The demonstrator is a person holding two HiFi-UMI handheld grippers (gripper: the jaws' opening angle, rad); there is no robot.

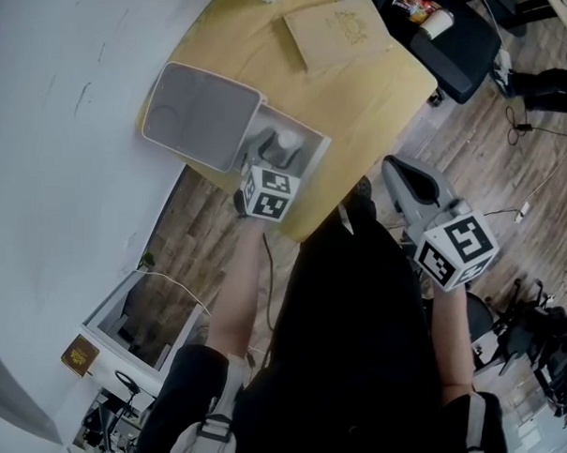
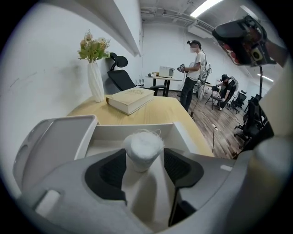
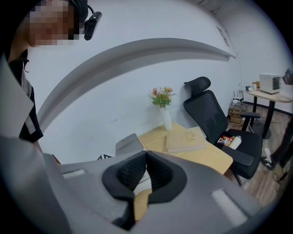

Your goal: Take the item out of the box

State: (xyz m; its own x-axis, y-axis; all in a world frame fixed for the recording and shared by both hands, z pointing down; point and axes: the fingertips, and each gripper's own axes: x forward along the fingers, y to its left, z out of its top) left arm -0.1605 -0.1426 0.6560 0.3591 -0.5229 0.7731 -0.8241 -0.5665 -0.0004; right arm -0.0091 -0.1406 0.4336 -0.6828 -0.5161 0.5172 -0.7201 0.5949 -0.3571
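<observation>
My L gripper (image 2: 143,161) is down in the open box (image 2: 137,131), jaws spread wide. The white fluffy-topped item (image 2: 143,148) stands upright right btwn the pads, not pinched yet. R gripper (image 3: 145,170) has jaws together on nothing, well off the box, so L is nearer.

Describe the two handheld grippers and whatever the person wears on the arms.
The left gripper and the right gripper both have smooth grey moulded plastic shells, each with two jaws lined by black ribbed pads. Each gripper carries a white cube printed with black square markers. The forearms are not covered by sleeves, and the person's top is black.
</observation>
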